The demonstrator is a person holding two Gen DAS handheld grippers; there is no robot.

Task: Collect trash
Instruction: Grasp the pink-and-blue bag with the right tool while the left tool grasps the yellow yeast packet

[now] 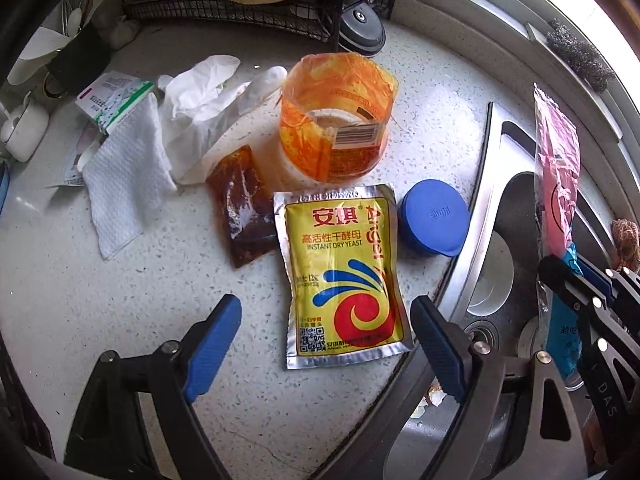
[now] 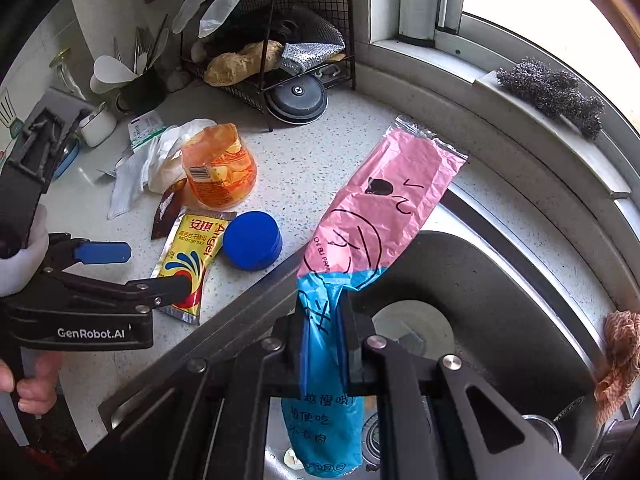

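A yellow instant dry yeast packet [image 1: 340, 264] [image 2: 192, 248] lies flat on the speckled counter. My left gripper [image 1: 326, 340] [image 2: 148, 268] is open just above it, one finger on each side of its lower end. Beside the packet lie a brown sauce sachet [image 1: 244, 216], a blue lid [image 1: 436, 218] and an orange plastic tub wrapper [image 1: 340, 120]. A white glove [image 1: 208, 96] and a paper towel [image 1: 124, 184] lie further left. My right gripper [image 2: 322, 320] is shut on a pink and blue snack wrapper [image 2: 384, 200] [image 1: 558, 168], held over the sink edge.
A steel sink [image 2: 500, 280] lies to the right of the counter. A black wire rack [image 2: 280, 64] holding ginger stands at the back, and a small medicine box [image 1: 112, 100] lies at the left. Steel wool [image 2: 552, 92] rests on the window sill. A person's hand holds the left gripper's handle.
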